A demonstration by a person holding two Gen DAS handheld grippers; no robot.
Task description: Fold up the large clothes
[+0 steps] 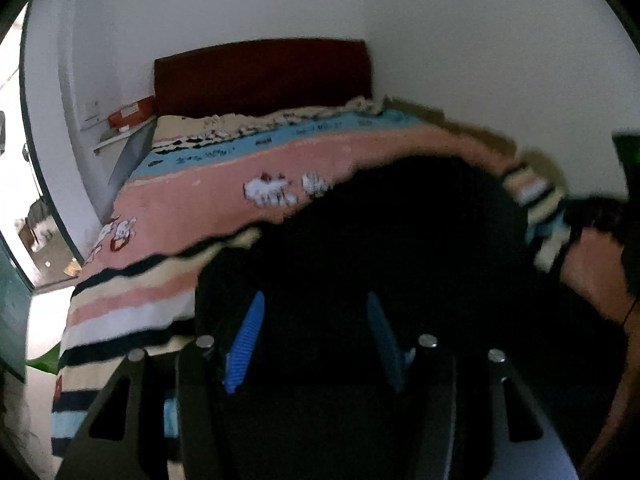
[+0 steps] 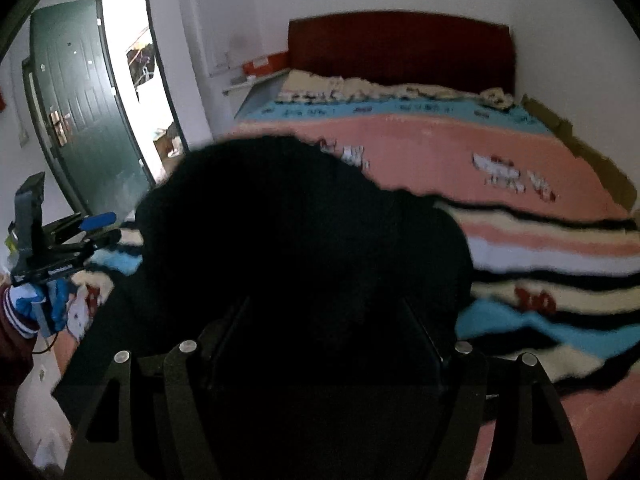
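A large black garment (image 1: 400,232) hangs bunched in front of both cameras, above the bed. In the left wrist view my left gripper (image 1: 316,320) has its blue-padded fingers (image 1: 246,336) apart, with black cloth draped between and over them; whether it grips the cloth I cannot tell. In the right wrist view the same garment (image 2: 300,220) covers my right gripper (image 2: 324,320); its fingers are hidden in the dark cloth. The left gripper (image 2: 96,226) also shows at the left edge of the right wrist view, beside the garment.
A bed with a pink, blue and striped blanket (image 2: 460,148) and a dark red headboard (image 2: 400,48) fills the room ahead. A green door (image 2: 80,100) stands open at the left. A small shelf with a red box (image 2: 264,65) is on the wall.
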